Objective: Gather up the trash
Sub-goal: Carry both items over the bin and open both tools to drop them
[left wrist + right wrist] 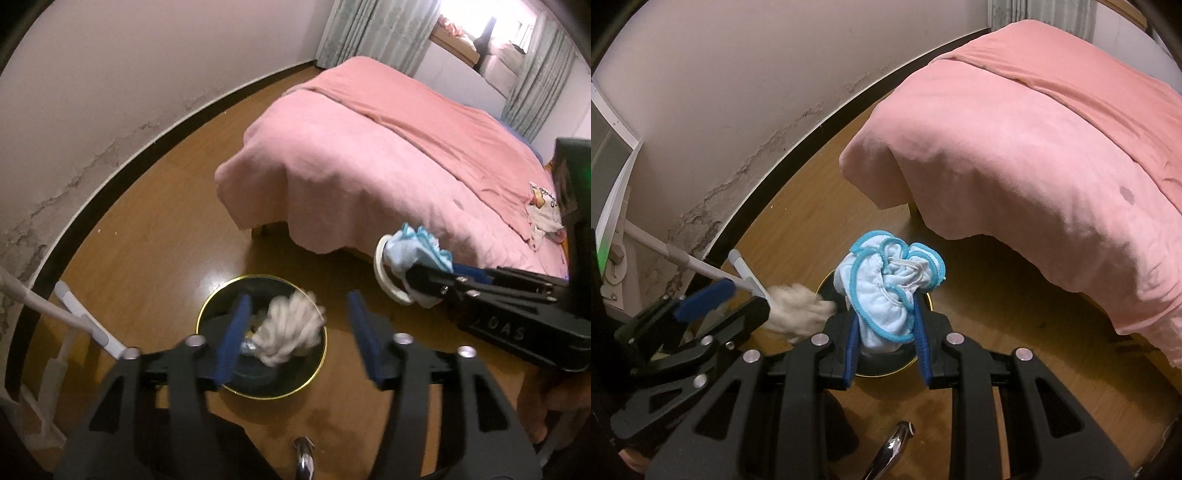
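Left tool (295,332) gapes over the bin (207,314), white wad (291,328) dropping.
Next we bring the right tool (886,332), gripping blue cloth (886,291), over the bin and open.

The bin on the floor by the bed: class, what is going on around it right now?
A person with a gripper in each hand is collecting trash. The left gripper is open above the round black bin, and a cream wad is at the bin's mouth, free of the pads. The right gripper is shut on a bunched pale-blue cloth beside the pink-covered bed, not yet dropped.
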The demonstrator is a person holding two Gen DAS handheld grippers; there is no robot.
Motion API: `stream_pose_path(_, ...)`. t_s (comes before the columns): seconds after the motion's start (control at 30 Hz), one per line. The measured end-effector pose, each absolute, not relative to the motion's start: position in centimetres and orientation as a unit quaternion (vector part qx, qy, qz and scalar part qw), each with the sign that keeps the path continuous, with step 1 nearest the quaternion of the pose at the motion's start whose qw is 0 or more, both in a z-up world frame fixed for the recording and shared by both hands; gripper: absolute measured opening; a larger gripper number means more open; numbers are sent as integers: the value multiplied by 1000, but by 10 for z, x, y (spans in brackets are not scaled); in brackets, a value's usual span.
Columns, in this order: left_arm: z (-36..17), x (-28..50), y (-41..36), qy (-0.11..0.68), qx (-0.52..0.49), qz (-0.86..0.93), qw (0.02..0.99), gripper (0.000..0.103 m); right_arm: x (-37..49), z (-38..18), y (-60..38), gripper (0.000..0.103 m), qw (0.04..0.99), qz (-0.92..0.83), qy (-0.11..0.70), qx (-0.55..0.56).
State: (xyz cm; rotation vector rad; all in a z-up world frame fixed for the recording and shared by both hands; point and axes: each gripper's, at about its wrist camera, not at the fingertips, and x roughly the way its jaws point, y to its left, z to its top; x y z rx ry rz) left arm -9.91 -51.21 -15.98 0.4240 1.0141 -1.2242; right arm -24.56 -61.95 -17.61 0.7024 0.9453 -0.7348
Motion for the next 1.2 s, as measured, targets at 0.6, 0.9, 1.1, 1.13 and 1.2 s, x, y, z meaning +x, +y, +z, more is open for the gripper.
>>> stream_pose_path(0.6,-107,-86,-469,422,162,-543,708,63,-211,-194,-602,47,768,-283,487,305)
stream_pose_path(0.9,-88,-71,-436,416,151,-527,726,66,-207,-190,-599,51,774,-283,484,295)
stream_pose_path(1.1,-56,-51,-388,395,139,-499,759,75,-194,-167,-580,52,792,-273,475,271)
stream_pose_path(1.13,-48,-44,-375,391,133,-491,767,76,-191,-159,-575,52,798,-269,469,266)
stream_pose_path(1.2,-32,-31,-347,384,124,-474,783,79,-180,-139,-561,52,814,-257,455,253)
